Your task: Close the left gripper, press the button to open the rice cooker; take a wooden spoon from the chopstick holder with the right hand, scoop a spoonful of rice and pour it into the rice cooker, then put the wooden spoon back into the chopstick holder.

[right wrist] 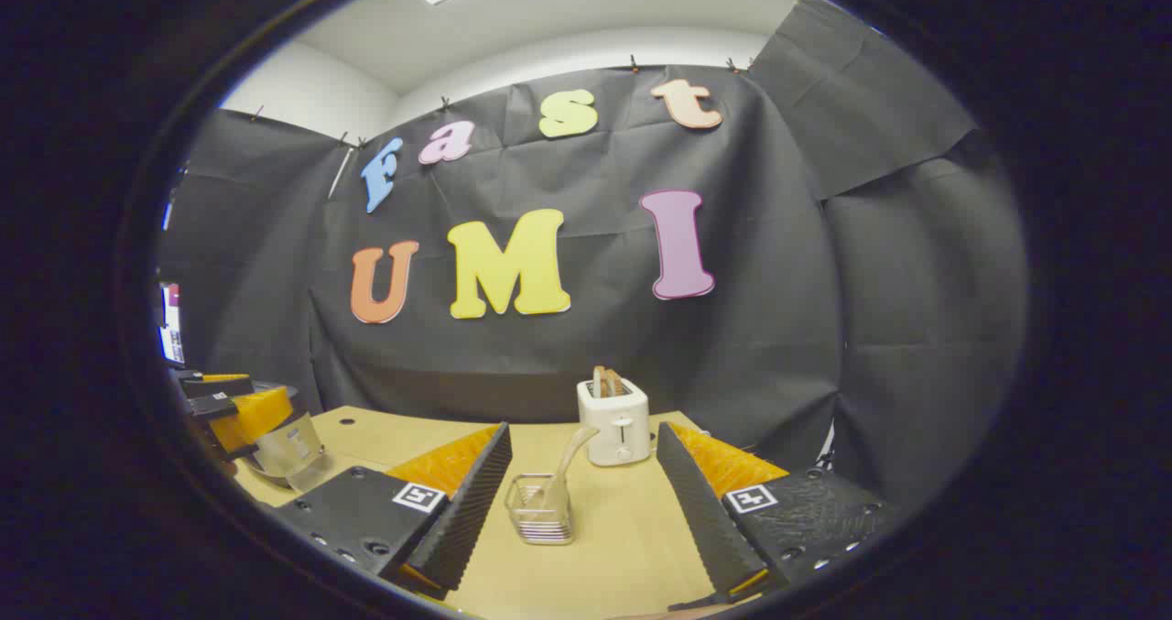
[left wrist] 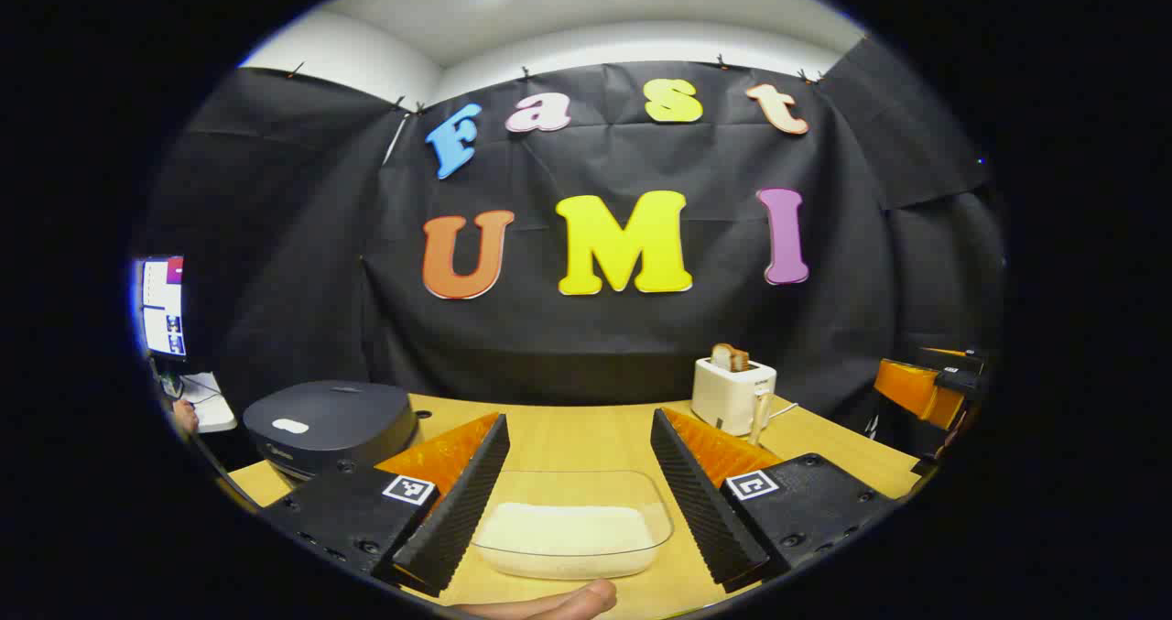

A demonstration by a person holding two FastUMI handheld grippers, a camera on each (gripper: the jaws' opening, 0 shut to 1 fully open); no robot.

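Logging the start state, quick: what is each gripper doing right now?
Left gripper: open, holding nothing, rice container ahead between its fingers.
Right gripper: open, holding nothing, chopstick holder with wooden spoon ahead.

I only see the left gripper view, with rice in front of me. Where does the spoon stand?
Observer: The spoon leans in a holder, in front of the toaster.
Operator: Is the right gripper holding it yet?
Observer: No. The right gripper has its jaws wide open and grips nothing; the holder sits ahead, in line with the gap.
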